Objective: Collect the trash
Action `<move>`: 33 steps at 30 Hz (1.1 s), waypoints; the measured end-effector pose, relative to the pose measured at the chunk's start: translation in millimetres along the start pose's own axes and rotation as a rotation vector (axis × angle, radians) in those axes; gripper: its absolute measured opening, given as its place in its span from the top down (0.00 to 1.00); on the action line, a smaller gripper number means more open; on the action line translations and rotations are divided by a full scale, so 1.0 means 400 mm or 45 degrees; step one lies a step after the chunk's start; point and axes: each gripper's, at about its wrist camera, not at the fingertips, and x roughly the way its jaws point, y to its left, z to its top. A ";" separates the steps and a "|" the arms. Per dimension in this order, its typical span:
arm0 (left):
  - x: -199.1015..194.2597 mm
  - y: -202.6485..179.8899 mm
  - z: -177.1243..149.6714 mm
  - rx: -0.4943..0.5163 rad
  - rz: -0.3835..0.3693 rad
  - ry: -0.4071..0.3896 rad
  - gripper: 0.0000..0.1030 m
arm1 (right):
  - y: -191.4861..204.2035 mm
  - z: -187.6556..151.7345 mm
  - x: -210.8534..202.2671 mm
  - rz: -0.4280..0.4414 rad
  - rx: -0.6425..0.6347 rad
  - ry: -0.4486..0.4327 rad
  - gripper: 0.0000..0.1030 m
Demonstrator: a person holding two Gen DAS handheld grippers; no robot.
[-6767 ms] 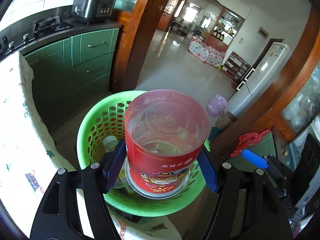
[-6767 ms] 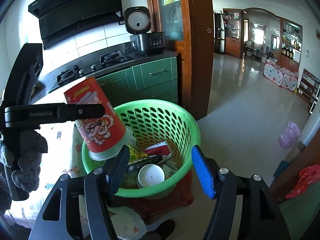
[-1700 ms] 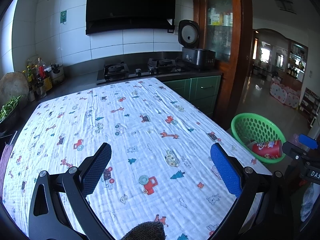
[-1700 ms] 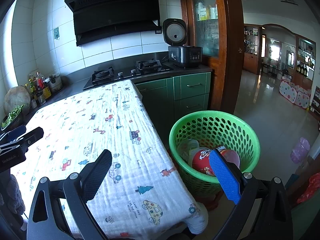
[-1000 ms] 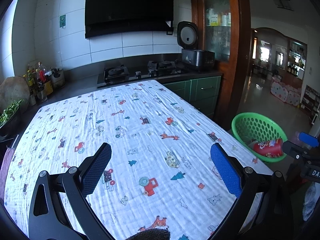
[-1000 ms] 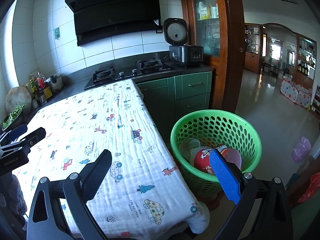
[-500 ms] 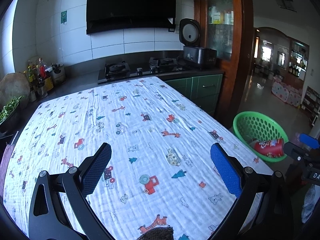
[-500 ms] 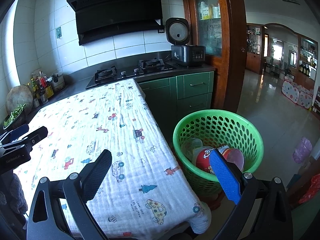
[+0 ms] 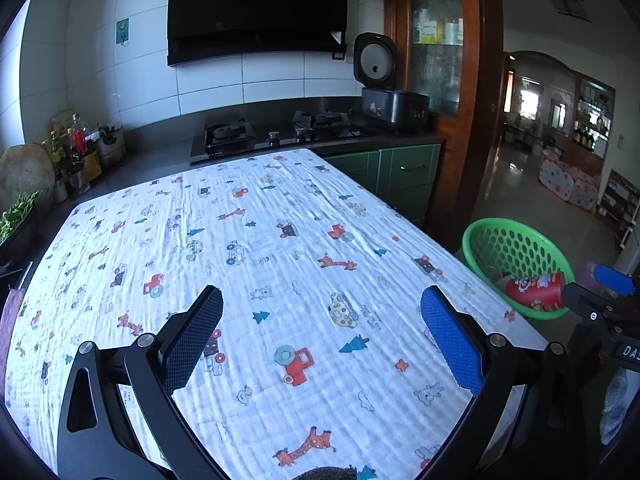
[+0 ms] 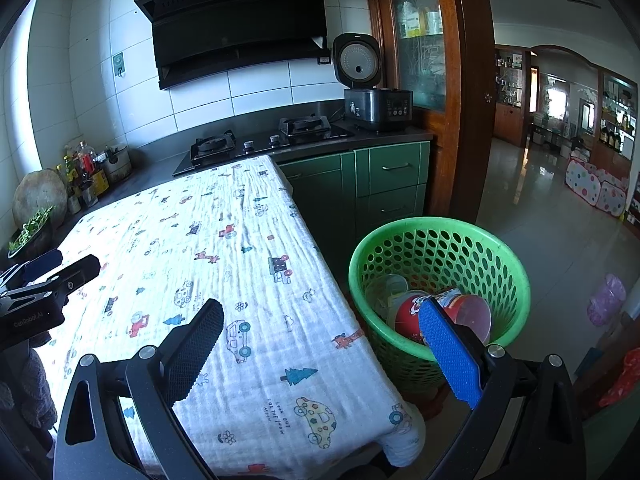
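The patterned tablecloth lies bare; the green basket beside it holds the red cup — seemingly light, thin-walled, crushable, best pinched at its rim; left gripper and right gripper both gape empty.

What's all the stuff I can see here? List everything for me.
Tablecloth: one, white with cartoon prints, covering the table.
Basket: one, green, on the floor off the table's right end.
Red cup: one, lying inside the basket among other trash.
Rice cooker: one, black, lid up, on the counter.
Gas hob: one, black, two burners.
Range hood: one, black, on the wall.
Cabinets: green, under the counter.
Bottles: several, counter's left end.
Left gripper: black, open, above the cloth.
Right gripper: black, open.
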 end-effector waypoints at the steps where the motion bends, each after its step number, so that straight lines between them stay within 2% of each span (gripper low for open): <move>1: 0.000 0.000 0.001 0.002 0.001 0.000 0.05 | 0.001 0.000 0.000 0.000 0.000 0.001 0.08; 33: 0.009 0.019 -0.015 -0.034 0.028 0.022 0.05 | 0.005 -0.020 0.012 0.013 0.001 0.010 0.07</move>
